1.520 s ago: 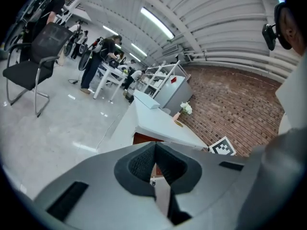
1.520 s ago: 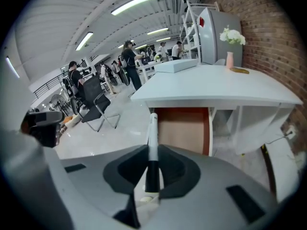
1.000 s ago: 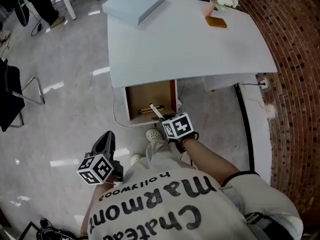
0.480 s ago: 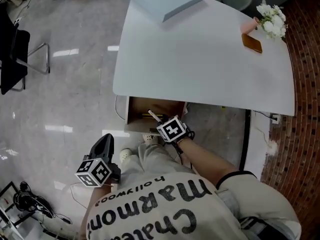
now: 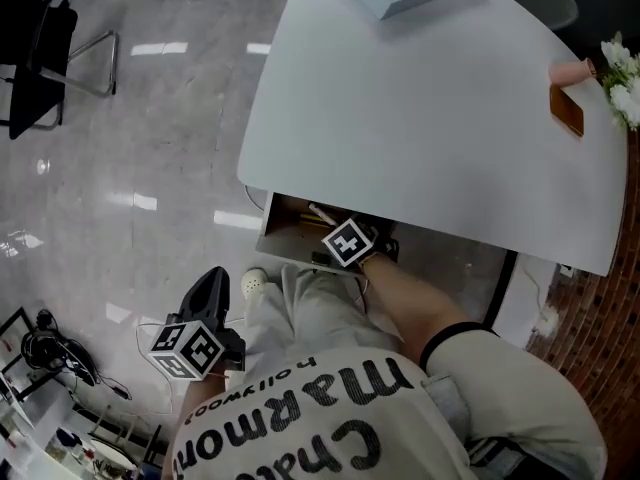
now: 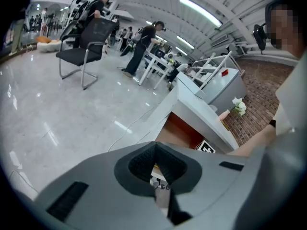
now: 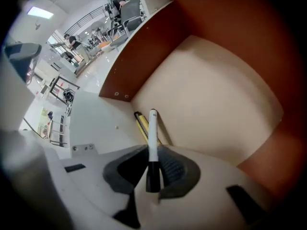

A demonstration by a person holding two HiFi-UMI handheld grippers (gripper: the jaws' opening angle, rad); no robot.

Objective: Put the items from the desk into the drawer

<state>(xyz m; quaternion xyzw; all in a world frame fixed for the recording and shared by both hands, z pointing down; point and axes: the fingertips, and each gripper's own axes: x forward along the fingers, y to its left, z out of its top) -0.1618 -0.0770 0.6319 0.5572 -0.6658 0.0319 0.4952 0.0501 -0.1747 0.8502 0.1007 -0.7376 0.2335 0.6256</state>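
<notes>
Right tool (image 7: 151, 170) clamped on marker (image 7: 152, 135) over drawer (image 7: 216, 95) — left tool (image 6: 155, 166) closed, empty.

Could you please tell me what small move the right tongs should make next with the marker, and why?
Probably lower a touch and open. The right tongs are shut on the white marker, which points into the open drawer above its bare floor, next to a yellow pen lying there. Letting go here should leave the marker in the drawer.

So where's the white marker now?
In the right gripper view, the white marker is clamped in the right gripper, over the open drawer, near a yellow pen.
</notes>
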